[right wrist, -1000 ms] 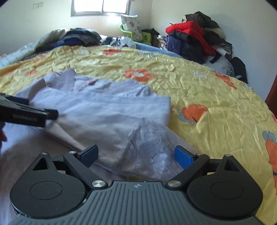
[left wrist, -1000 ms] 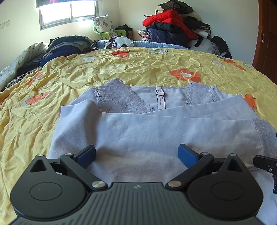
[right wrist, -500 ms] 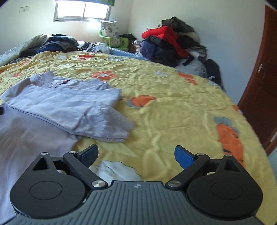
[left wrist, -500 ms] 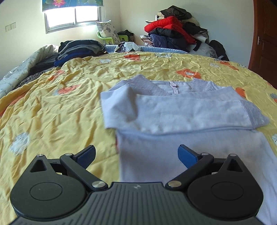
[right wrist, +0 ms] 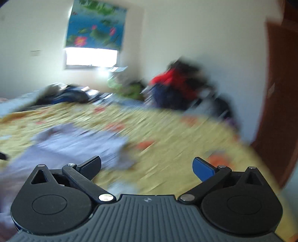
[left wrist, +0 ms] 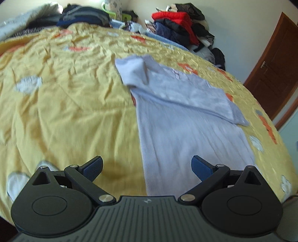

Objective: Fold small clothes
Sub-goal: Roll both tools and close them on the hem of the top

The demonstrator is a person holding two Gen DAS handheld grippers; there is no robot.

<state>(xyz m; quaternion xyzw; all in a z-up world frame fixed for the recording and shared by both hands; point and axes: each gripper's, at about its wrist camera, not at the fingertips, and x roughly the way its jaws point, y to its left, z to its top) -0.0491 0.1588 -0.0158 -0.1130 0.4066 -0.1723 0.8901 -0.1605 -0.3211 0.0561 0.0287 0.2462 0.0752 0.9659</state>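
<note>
Now | lavender top [left wrist: 186, 119] ahead of left gripper [left wrist: 147, 166] | both grippers wide, empty

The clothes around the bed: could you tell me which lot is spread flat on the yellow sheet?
The lilac top, sleeves folded across it; the red-topped pile and the dark pile are heaped at the far edge.

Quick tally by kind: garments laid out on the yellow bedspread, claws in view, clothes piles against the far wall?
Lavender top laid out on bedspread: 1
Claws, left claw and right claw, both open: 2
Clothes pile by far wall: 1
Total: 4
</note>
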